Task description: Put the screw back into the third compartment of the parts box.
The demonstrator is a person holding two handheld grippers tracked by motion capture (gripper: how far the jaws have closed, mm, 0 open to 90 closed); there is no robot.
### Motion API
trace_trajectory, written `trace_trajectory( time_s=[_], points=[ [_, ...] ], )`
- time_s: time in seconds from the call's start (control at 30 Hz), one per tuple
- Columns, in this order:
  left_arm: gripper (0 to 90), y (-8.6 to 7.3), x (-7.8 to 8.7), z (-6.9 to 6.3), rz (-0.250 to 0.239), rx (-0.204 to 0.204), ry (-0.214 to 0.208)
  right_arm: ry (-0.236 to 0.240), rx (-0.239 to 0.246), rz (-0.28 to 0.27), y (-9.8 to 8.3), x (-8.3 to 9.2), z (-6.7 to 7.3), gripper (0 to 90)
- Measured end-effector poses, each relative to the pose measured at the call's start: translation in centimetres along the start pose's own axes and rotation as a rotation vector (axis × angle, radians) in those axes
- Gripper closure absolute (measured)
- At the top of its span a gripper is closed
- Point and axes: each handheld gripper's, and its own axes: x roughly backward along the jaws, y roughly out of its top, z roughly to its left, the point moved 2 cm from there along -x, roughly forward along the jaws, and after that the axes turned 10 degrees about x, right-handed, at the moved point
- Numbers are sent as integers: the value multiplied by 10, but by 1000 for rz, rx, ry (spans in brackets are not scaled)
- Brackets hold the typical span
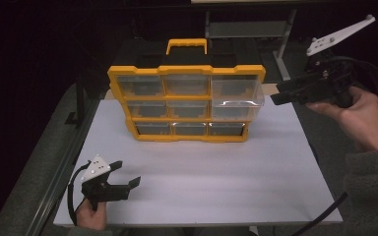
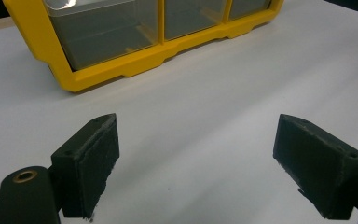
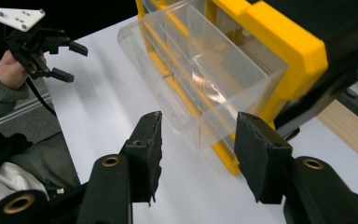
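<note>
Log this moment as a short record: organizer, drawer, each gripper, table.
organizer: yellow-framed case with clear drawers, standing upright on the table
drawer: top-right clear drawer pulled partway out
right gripper: beside the pulled drawer, jaws open, nothing between them
left gripper: over the table's near left corner, jaws open, empty
table: white top

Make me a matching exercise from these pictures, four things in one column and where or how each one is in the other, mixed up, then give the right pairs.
Things:
1. clear drawer
2. handle
3. left gripper
4. right gripper

Places or states:
A. yellow, on top of the organizer
B. low over the near left of the white table, jaws open
C. pulled partway out at the organizer's right side
D. held up right of the organizer, jaws apart, nothing between them

Pairs: 1-C, 2-A, 3-B, 4-D
</note>
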Motion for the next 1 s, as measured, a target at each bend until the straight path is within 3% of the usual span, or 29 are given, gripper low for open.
trace_trajectory(
  time_s=[0.23, 0.43, 0.63, 0.73, 1.0],
  points=[
    [137, 1, 1, 2, 3, -20, 7, -21, -16, -8, -23, 8, 2, 467],
    [137, 1, 1, 1, 0, -25, 9, -43, -41, -21, -47, 4, 4, 424],
    [137, 1, -1, 2, 1, -33, 4, -47, -58, -5, -76, -14, 5, 392],
    [137, 1, 0, 1, -1, -18, 4, -47, -79, 4, -90, -26, 7, 378],
    [137, 2, -2, 1, -2, -35, -3, -53, -98, 9, -115, -49, 14, 377]
  ],
)
